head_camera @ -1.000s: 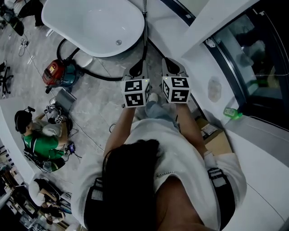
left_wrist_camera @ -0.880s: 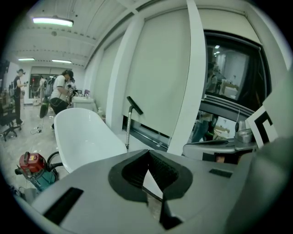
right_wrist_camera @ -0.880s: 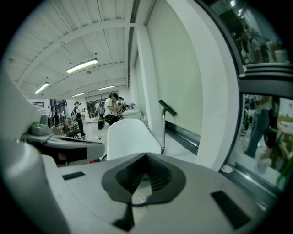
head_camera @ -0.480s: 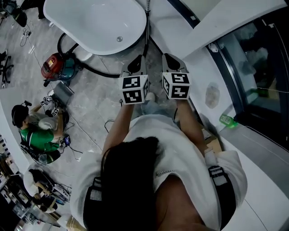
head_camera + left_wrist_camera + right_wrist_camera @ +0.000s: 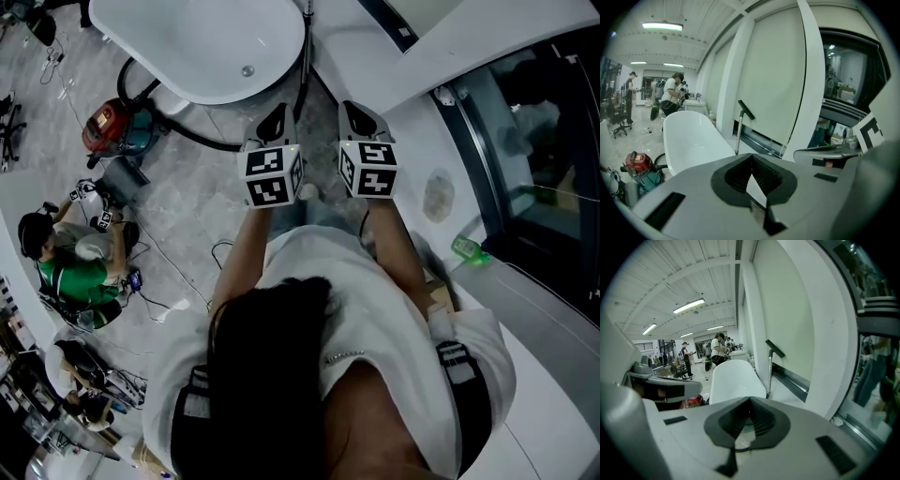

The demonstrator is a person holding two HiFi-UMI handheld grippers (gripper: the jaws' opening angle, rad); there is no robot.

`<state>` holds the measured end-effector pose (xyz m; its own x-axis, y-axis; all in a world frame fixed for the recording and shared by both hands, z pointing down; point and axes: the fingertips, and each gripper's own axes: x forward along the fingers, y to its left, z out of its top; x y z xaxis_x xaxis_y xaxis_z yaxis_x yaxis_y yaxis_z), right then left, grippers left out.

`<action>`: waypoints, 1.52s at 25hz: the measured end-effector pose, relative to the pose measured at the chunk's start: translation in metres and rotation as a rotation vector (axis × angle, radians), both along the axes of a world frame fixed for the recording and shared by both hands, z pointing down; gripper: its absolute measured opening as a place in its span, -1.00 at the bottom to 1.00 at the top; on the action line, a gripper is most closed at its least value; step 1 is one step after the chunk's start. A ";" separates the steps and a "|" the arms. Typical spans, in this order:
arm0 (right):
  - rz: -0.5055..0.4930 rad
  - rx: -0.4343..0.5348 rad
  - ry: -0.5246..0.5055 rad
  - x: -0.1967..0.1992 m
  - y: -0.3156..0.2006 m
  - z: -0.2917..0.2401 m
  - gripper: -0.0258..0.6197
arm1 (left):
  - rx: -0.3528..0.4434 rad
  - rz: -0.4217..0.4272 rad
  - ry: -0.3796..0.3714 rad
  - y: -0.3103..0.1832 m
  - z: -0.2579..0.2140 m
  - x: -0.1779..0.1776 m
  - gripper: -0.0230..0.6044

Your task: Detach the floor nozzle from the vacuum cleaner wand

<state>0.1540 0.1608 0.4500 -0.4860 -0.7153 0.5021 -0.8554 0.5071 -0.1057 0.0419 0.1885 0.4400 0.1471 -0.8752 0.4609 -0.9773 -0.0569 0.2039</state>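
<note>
The vacuum wand (image 5: 737,133), a thin metal tube with a black angled head (image 5: 746,109) at its upper end, stands upright against the window ledge beside the bathtub. It also shows in the right gripper view as the wand (image 5: 768,376) and from above as a thin wand (image 5: 302,56). A black hose (image 5: 202,141) curves from it along the floor to the red canister vacuum (image 5: 105,129). My left gripper (image 5: 277,117) and right gripper (image 5: 354,112) are side by side, pointing at the wand from well short of it. Both are shut and hold nothing.
A white bathtub (image 5: 187,47) fills the floor ahead on the left. A glass door (image 5: 534,141) and a white ledge (image 5: 412,94) run along the right, with a green bottle (image 5: 466,248) and a cardboard box (image 5: 439,291) nearby. A seated person (image 5: 70,277) and cables lie at the left.
Both grippers have moved forward together towards the bathtub and the wand. Their jaws have stayed shut.
</note>
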 end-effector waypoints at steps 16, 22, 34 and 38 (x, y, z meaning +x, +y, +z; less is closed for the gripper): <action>-0.004 0.039 0.018 -0.005 -0.007 -0.009 -0.87 | 0.047 0.032 -0.012 -0.008 -0.009 -0.002 -0.92; -0.014 0.058 0.023 -0.010 -0.018 -0.017 -0.87 | 0.057 0.070 -0.004 -0.015 -0.012 0.007 -0.92; -0.009 0.053 0.032 -0.030 -0.055 -0.016 -0.87 | 0.063 0.054 0.002 -0.050 -0.012 -0.020 -0.92; -0.015 0.044 0.048 -0.041 -0.071 -0.011 -0.87 | 0.057 0.062 0.010 -0.068 -0.007 -0.026 -0.91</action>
